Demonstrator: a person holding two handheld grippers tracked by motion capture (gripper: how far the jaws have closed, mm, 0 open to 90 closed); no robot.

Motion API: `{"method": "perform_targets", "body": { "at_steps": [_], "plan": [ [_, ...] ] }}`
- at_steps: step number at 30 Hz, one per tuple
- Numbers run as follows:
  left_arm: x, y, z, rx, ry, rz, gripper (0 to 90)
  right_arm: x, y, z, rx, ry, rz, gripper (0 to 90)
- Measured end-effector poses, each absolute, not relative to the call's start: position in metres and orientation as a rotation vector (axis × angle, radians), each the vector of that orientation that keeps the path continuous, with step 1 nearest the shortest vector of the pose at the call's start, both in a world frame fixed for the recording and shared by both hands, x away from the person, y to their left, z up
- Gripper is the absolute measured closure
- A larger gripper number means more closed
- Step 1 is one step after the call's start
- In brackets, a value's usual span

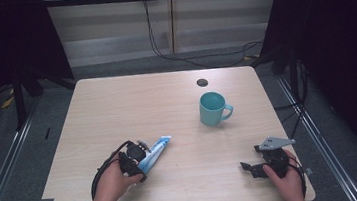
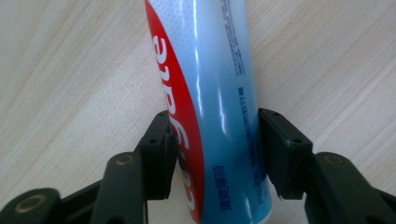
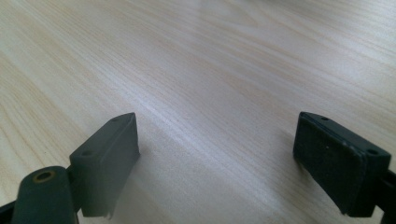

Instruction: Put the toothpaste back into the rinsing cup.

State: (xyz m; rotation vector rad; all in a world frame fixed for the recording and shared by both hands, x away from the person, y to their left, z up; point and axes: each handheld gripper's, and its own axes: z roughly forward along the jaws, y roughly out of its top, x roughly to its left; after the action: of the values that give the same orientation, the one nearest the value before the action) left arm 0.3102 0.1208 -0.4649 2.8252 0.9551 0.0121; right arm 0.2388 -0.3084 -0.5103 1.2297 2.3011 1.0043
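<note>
**Left gripper closed on a toothpaste tube; right gripper idle with jaws wide**

Left gripper (image 2: 212,154): jaws drawn in against both flanks of a toothpaste tube (image 2: 205,102), pads touching on either side, tube pinched between them and lying flat on the wooden table (image 2: 70,70). Tube's near end cut off at the bottom edge of the left gripper view, far end cut off at the top; cap not to be made out. In the high view, most of the tube hidden under the gripper (image 1: 135,160) and left hand (image 1: 110,183), flat tail projecting toward 1 o'clock. Printing: large white letters on a red band, sideways and cropped, not legible as a word; blue Chinese characters on the pale blue body; fine print too small to read. Teal mug (image 1: 213,109) well apart at 1 o'clock, handle toward 3 o'clock. Right gripper (image 3: 217,154): jaws spread wide over bare table, nothing between them; held in the right hand (image 1: 285,179) at about 5 o'clock on the tabletop.
</note>
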Motion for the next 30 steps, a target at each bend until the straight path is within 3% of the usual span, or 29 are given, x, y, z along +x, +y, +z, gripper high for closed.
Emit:
{"method": "perform_targets", "body": {
  "at_steps": [3,9,16,30],
  "plan": [
    [0.31,0.118,-0.464,2.847,0.937,0.011,59.4,0.239,-0.308,-0.51,1.229,2.301,1.004,13.7],
    [0.307,0.122,-0.462,2.807,0.916,0.037,65.8,0.239,-0.308,-0.51,1.229,2.301,1.005,13.7],
    [0.303,0.131,-0.463,2.694,0.913,0.07,67.2,0.239,-0.308,-0.51,1.232,2.301,1.003,13.7],
    [0.3,0.133,-0.448,2.513,0.879,0.019,67.9,0.237,-0.308,-0.51,1.239,2.295,1.003,14.6]
  ]
}}
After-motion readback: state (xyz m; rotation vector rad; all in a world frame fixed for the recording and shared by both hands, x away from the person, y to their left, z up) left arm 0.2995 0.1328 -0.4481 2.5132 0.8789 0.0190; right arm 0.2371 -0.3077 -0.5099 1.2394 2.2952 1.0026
